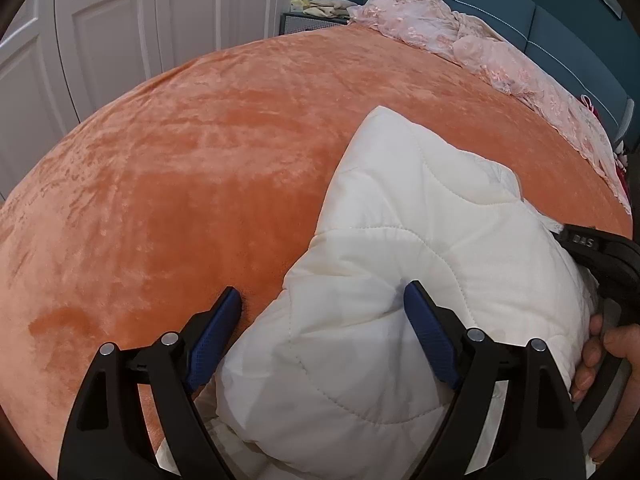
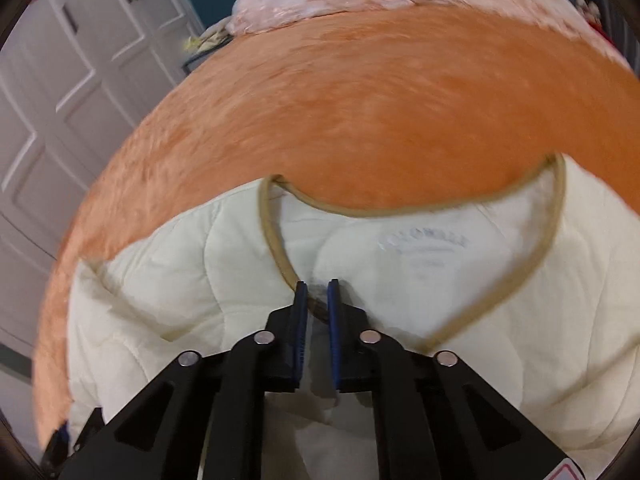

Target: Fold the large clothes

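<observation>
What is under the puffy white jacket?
The white quilted jacket lies on a fuzzy orange blanket that spreads out all around it. What lies beneath the blanket, or tucked under the jacket itself, is covered and cannot be seen.

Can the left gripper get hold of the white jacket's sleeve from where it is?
Probably yes. The left gripper is open and already straddles the sleeve lying on the orange blanket; nothing sits between its fingers and the padded fabric.

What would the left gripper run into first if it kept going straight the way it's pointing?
Most likely the white quilted jacket: the left gripper stands open with a padded fold bulging between its fingers. Its left finger would meet the orange bedspread. Depth is hard to judge.
</observation>
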Available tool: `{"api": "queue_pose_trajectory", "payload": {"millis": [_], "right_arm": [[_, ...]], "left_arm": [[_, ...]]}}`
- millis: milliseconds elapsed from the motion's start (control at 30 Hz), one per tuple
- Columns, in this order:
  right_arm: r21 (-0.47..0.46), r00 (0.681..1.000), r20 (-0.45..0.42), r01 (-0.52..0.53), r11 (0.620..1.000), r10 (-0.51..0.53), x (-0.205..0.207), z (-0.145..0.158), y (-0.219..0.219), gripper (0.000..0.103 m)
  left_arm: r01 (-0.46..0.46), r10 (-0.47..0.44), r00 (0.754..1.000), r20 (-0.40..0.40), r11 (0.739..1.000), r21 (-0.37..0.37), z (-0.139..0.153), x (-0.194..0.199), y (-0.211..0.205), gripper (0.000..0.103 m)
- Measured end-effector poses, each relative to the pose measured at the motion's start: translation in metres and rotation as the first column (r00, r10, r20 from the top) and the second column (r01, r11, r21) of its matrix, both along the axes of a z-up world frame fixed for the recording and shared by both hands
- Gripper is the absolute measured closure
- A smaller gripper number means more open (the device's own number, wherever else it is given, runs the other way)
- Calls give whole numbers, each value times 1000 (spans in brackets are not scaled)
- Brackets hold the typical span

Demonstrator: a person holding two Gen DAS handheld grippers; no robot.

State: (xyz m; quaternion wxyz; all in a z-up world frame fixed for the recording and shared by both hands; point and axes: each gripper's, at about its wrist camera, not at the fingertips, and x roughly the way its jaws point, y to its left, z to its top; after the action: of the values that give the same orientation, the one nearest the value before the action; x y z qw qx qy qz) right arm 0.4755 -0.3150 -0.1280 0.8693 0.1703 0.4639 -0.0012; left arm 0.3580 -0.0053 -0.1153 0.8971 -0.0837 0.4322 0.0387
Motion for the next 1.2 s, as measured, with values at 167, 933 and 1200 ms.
{"api": "queue_pose_trajectory", "payload": {"millis": [167,933,1200], "right_arm": [[-83,981,174,97,992,-81,-60,53,-35,102],[-33,949,55,313,949,-311,-103,7,-147,103],[57,936,261,230,971,-237,-209,72,-116,99]], "left_arm": [[30,-33,998,48,997,64,21,-13,-10,26],[113,-127,989,72,979,171,6,-34,-80,23],[135,-145,988,49,976,173,17,-39,-74,22]]}}
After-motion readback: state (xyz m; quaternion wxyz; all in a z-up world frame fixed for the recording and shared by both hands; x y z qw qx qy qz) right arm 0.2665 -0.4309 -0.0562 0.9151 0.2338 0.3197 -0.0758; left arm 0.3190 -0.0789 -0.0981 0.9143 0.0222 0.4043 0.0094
